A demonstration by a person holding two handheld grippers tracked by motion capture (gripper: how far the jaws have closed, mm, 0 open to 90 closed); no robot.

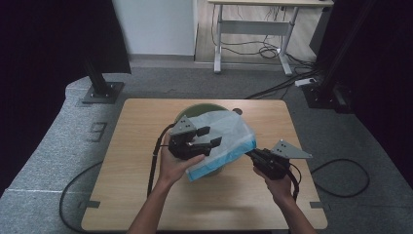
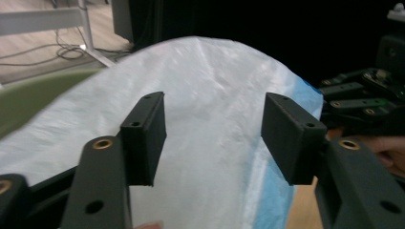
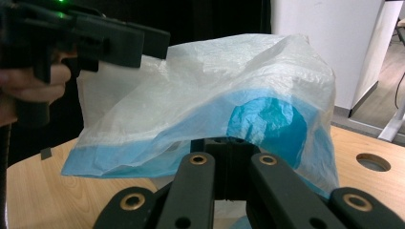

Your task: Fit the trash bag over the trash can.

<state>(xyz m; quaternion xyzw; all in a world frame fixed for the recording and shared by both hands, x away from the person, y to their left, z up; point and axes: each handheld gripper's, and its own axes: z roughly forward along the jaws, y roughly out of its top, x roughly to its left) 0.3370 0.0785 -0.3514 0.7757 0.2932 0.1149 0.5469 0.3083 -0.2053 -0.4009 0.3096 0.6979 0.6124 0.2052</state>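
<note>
**Bag held at one corner over the bin**

The thin white plastic bag with a blue hem [image 1: 221,139] drapes the round green bin [image 1: 197,110] mid-table. The right tongs [image 1: 254,155] are clenched on its hem; the left tongs [image 1: 210,136] stand released above it. With one grip, the bag could slide off the rim.

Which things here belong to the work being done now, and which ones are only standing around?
In the job:
- plastic bag, white with a blue edge
- green bin under it
- right gripper, shut on the bag's blue edge
- left gripper, open above the bag

Just around:
- desk behind
- floor cables
</note>
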